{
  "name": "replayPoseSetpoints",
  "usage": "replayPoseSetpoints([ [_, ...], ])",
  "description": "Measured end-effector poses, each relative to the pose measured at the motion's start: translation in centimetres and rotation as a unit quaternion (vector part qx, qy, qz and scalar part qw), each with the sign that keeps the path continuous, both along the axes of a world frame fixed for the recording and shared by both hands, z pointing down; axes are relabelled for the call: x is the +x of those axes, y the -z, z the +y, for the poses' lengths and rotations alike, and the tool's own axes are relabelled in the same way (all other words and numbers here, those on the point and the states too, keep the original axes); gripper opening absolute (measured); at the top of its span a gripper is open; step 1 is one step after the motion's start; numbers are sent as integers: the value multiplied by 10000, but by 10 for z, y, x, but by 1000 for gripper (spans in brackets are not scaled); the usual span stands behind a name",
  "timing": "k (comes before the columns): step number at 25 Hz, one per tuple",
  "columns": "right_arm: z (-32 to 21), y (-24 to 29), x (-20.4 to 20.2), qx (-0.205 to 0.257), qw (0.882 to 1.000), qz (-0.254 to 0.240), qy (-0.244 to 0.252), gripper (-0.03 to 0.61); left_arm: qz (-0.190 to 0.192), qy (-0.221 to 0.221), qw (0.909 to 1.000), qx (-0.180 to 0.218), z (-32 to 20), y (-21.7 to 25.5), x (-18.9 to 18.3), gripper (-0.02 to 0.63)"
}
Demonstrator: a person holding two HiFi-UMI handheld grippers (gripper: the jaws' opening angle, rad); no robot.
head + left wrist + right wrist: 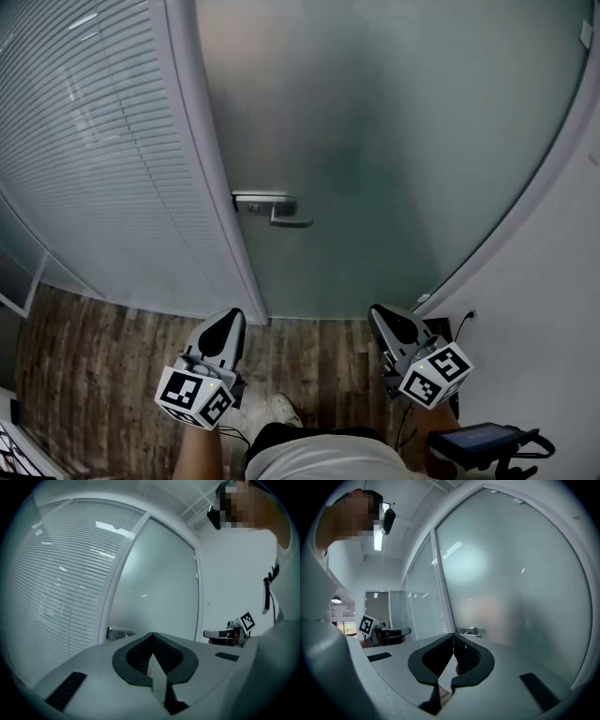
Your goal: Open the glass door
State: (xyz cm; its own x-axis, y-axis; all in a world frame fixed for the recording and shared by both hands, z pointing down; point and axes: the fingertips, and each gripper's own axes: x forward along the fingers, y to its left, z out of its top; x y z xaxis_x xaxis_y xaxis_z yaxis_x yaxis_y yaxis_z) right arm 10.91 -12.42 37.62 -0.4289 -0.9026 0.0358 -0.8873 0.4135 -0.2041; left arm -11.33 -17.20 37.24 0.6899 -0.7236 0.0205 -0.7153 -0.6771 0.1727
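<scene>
A frosted glass door (pixel 394 141) stands closed ahead, its metal lever handle (pixel 272 207) at the door's left edge beside the white frame. My left gripper (pixel 233 316) points level toward the frame's foot, well short of the handle, jaws shut and empty. My right gripper (pixel 377 311) points at the lower part of the glass, also shut and holding nothing. In the left gripper view the handle (pixel 119 633) shows just above the closed jaws (pixel 152 634). The handle (pixel 469 631) likewise sits just beyond the tips of the right gripper (pixel 453 635) in the right gripper view.
A glass partition with white blinds (pixel 94 159) runs to the door's left. A white wall (pixel 553 281) with a socket and cable (pixel 466 317) closes the right side. The floor (pixel 103 356) is dark wood planks. The person's shoe (pixel 286 409) is between the grippers.
</scene>
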Motion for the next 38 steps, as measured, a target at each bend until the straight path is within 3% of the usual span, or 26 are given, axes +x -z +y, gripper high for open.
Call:
replayPoseSetpoints([
  [5, 13, -29, -3, 188, 9997, -2, -152, 3, -112, -109, 9994, 310, 11, -23, -5, -6],
  [10, -64, 6, -42, -135, 9995, 196, -199, 3, -3, -252, 9997, -31, -63, -2, -36, -6],
  [15, -106, 4, -47, -219, 9994, 235, -120, 3, -17, -272, 9995, -180, -94, -9, -37, -6],
  [23, -182, -3, -48, -394, 9976, 153, 551, 3, -63, 172, 9994, -298, -144, -9, -39, -6],
  [31, -253, -38, -17, -635, 9864, 100, 1512, 15, -289, 810, 9946, -575, -188, -28, 8, -6],
  [34, -279, -54, -11, -654, 9777, 521, 1925, 61, -458, 936, 9919, -732, -205, -46, 23, -6],
  [38, -279, -71, -32, -590, 9567, 1594, 2361, 127, -496, 1032, 9899, -837, -199, -51, 23, -6],
])
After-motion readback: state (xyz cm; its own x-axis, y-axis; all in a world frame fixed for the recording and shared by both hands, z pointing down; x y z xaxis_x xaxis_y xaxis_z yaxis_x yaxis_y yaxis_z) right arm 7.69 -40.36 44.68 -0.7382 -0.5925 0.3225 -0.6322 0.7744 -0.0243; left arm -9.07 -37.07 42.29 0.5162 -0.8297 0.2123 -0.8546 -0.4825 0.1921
